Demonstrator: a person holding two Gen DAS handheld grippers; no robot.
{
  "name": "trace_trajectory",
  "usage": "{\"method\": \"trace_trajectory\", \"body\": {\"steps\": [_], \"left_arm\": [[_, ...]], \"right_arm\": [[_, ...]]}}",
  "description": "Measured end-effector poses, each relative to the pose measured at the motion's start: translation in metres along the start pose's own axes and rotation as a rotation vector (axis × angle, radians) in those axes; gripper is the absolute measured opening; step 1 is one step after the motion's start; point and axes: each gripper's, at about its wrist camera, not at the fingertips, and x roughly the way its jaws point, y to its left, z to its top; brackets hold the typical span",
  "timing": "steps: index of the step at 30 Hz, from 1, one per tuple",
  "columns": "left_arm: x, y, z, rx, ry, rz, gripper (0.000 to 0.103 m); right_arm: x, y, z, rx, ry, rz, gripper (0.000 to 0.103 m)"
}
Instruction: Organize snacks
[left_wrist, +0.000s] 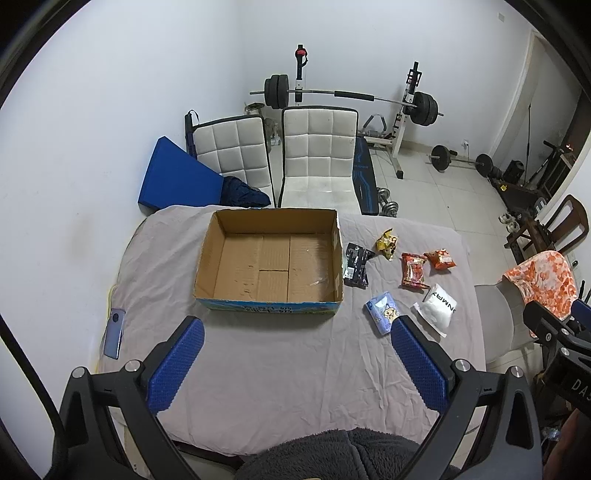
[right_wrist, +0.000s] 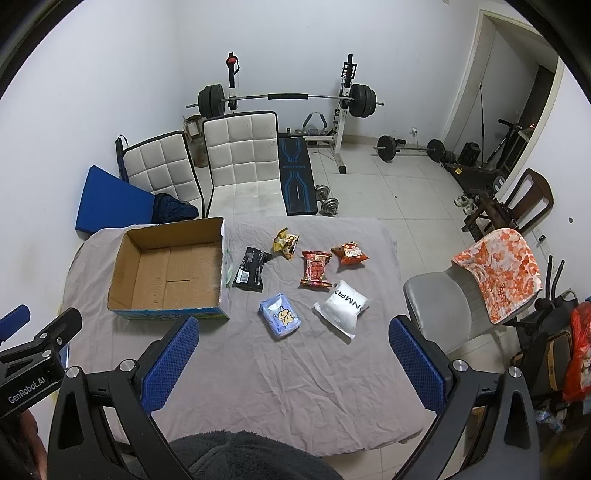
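While both grippers, left and right, hover with jaws spread, six snacks lie on the desk beside the empty box.

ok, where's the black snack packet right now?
The black packet lies flat on the grey cloth just right of the cardboard box, left of the red packet and behind the light blue pack.
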Motion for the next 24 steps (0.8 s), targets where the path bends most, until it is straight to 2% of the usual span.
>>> {"method": "trace_trajectory", "body": {"steps": [7,12,17,24], "left_arm": [[0.001,-0.004,0.002,0.003,-0.005,-0.017,0.103],[0.023,-0.018,0.015,0.022,-0.016,-0.058,0.103],[0.076,-0.048,0.031,0.046,0.052,-0.118,0.103],[0.195,-0.11,0.027,0.083,0.25,-0.127,0.103]], "right_arm": [[0.005,-0.004,0.001,0.017,0.012,0.005,0.103],[0.035,-0.034,0.006,0.088,0.03,-0.026,0.103],[0.108,-0.071,0.009,0.122,0.126,-0.071,0.103],[0.255,-0.123,-0.001,0.11,0.327,-0.088,0.103]]}}
